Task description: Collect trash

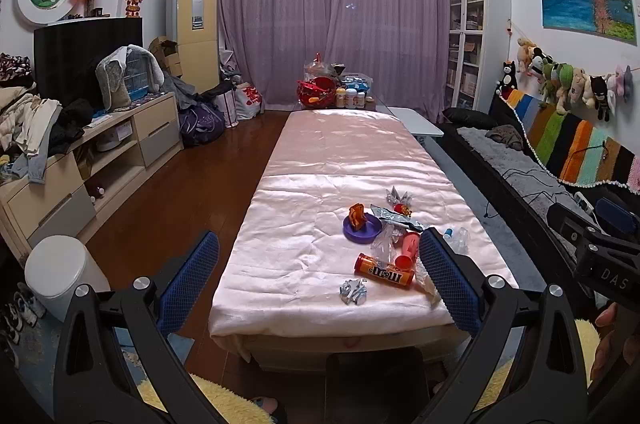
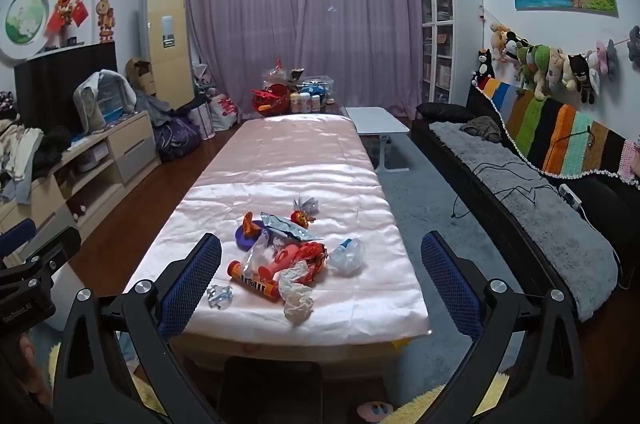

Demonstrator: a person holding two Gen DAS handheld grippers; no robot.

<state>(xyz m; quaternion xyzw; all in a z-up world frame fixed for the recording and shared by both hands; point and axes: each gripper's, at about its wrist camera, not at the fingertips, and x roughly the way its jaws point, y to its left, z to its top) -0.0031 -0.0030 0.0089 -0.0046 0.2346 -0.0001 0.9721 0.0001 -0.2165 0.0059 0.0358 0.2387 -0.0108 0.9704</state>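
The trash lay in one loose group on the near end of the counter (image 2: 280,152), which was long and covered with a shiny pink cloth. I counted one orange M&M's tube (image 2: 253,279), one purple dish (image 1: 361,227) with one small orange wrapper (image 1: 356,215) standing in it, one red plastic piece (image 2: 280,260), one crushed clear bottle (image 2: 347,257) with a blue cap, one white crumpled tissue (image 2: 297,298), one flat silver foil pack (image 2: 286,227), and two small silver foil scraps: one (image 1: 353,291) near the front edge, one (image 1: 398,196) behind the group. Some clear film was mixed in, and I could not count its pieces.

The far end of the counter carried a red bowl, some jars and bags, too small to count. The room had a wooden floor, a purple curtain (image 1: 336,8), a low cabinet with clothes on the left side and a dark sofa (image 2: 520,176) on the right side.

The left gripper (image 1: 319,280) and the right gripper (image 2: 320,280) both hovered before the front edge, jaws wide and holding nothing. A white bin (image 1: 60,276) stood on the floor left of the counter. The middle of the cloth was free, and the floor on both sides was open.
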